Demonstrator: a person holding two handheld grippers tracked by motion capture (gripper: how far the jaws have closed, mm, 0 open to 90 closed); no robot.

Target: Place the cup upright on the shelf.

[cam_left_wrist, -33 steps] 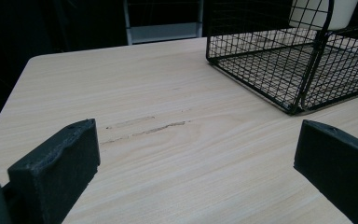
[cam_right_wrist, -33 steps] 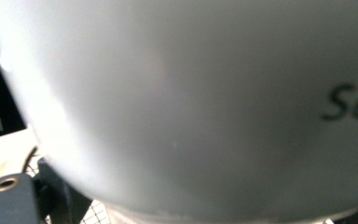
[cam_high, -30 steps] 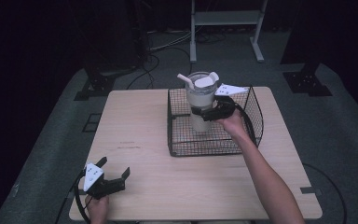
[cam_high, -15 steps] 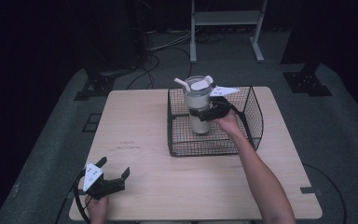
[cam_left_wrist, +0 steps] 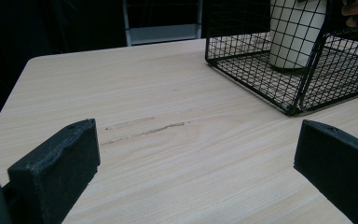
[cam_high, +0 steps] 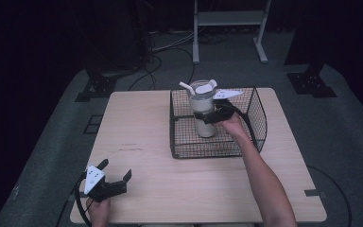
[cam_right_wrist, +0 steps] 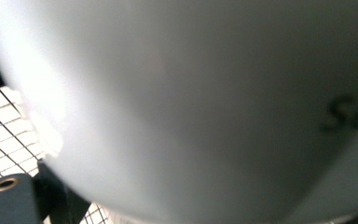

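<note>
A white tumbler [cam_high: 202,101] with a lid and a straw stands upright inside the black wire basket [cam_high: 217,152] at the table's far middle. My right gripper [cam_high: 207,116] is shut on the tumbler's middle, reaching in from the right. In the right gripper view the tumbler's white wall [cam_right_wrist: 191,93] is pressed close, with one finger [cam_right_wrist: 9,200] at the bottom left over the basket mesh [cam_right_wrist: 0,135]. My left gripper [cam_high: 116,169] rests open near the front left corner. In the left gripper view the gripper [cam_left_wrist: 195,135] holds nothing, and the tumbler [cam_left_wrist: 291,32] shows behind the basket [cam_left_wrist: 261,70].
The wooden table [cam_high: 142,127] has a faint scuff mark [cam_left_wrist: 144,133] ahead of my left gripper. A metal stand [cam_high: 227,28] and cables lie on the dark floor beyond the table's far edge.
My right gripper has lowered the tumbler slightly, deeper into the basket. The left gripper has not moved.
</note>
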